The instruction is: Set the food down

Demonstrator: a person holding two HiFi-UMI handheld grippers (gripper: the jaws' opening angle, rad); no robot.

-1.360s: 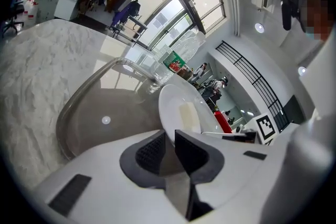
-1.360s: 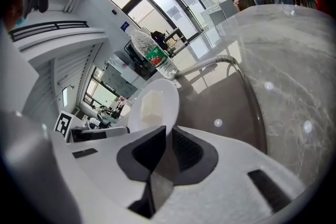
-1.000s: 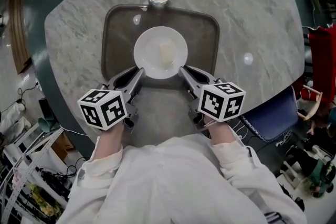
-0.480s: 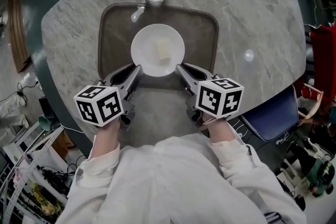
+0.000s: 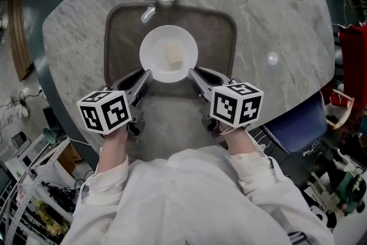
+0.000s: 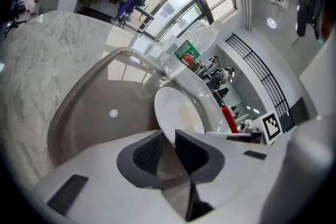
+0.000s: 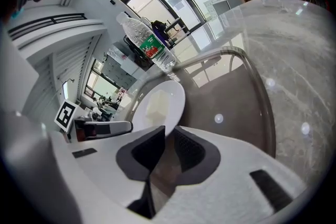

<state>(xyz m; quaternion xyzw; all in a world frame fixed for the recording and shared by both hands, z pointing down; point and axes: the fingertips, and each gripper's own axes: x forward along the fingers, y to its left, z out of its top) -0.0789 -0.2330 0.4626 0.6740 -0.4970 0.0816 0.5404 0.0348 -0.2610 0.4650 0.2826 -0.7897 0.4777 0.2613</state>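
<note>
As viewed along jaws of left gripper (image 5: pixel 146 74) and right gripper (image 5: pixel 192 73), each pinching near rim of round white plate (image 5: pixel 153 43), one per side. At plate centre, pale rectangular food block (image 5: pixel 173 54), just beyond both tips. Beneath, brown tray (image 5: pixel 217 37) on grey marble table (image 5: pixel 275 8).

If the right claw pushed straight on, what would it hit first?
The plate: the right claw grips its rim, so it would likely just shove it across the tray.
</note>
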